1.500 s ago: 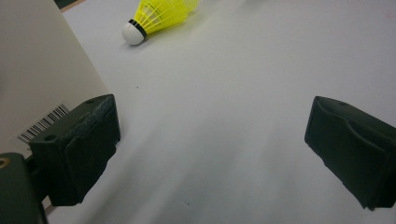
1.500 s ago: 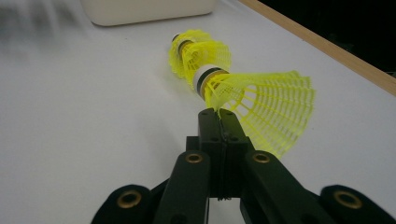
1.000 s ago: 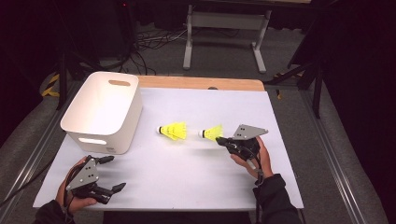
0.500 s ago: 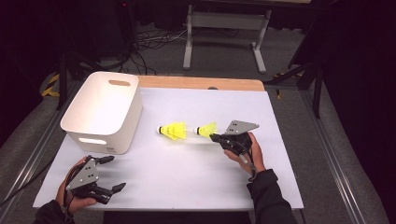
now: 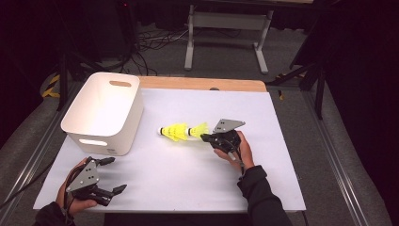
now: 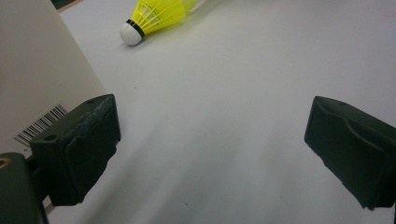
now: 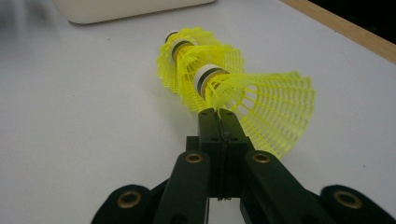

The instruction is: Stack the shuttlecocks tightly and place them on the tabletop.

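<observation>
1. Right gripper [image 7: 219, 114]: clamped on the mesh skirt rim of the near shuttlecock [image 7: 261, 100], whose cork nests into the far shuttlecock [image 7: 187, 56].
2. Both lie mid-desk [image 5: 188, 188] on one long axis, corks toward the white bin [image 5: 101, 110] at left.
3. Left gripper [image 5: 110, 176]: jaws apart, empty, well apart from them; the right hand is nearer.
4. Yellow plastic lattice, light and springy; rigid smooth bin.
</observation>
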A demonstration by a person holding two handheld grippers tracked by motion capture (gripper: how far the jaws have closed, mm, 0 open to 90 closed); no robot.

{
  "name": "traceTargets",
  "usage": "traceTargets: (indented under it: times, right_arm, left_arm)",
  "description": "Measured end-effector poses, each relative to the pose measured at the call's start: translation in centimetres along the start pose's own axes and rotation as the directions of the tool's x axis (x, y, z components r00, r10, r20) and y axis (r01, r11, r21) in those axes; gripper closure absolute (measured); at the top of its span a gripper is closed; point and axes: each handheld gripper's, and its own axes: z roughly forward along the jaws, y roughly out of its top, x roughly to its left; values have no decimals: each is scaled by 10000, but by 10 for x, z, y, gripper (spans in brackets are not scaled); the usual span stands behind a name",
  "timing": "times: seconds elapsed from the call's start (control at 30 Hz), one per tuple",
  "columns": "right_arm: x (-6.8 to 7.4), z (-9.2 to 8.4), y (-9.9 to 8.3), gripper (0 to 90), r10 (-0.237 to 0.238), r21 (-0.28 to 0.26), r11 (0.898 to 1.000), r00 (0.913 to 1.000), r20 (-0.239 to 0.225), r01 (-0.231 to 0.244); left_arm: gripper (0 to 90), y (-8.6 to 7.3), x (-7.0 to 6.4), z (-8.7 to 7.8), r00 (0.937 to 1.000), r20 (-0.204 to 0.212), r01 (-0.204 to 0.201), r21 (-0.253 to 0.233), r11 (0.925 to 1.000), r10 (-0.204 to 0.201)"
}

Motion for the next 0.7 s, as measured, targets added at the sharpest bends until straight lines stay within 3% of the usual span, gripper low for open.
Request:
traceTargets:
  times: [0.7]
  right_arm:
    - [11,36,9,900,113,126,9999,9996,-240,-110]
  left_arm:
    - [46,0,-1,1,10000,94,20,22,10000,-20]
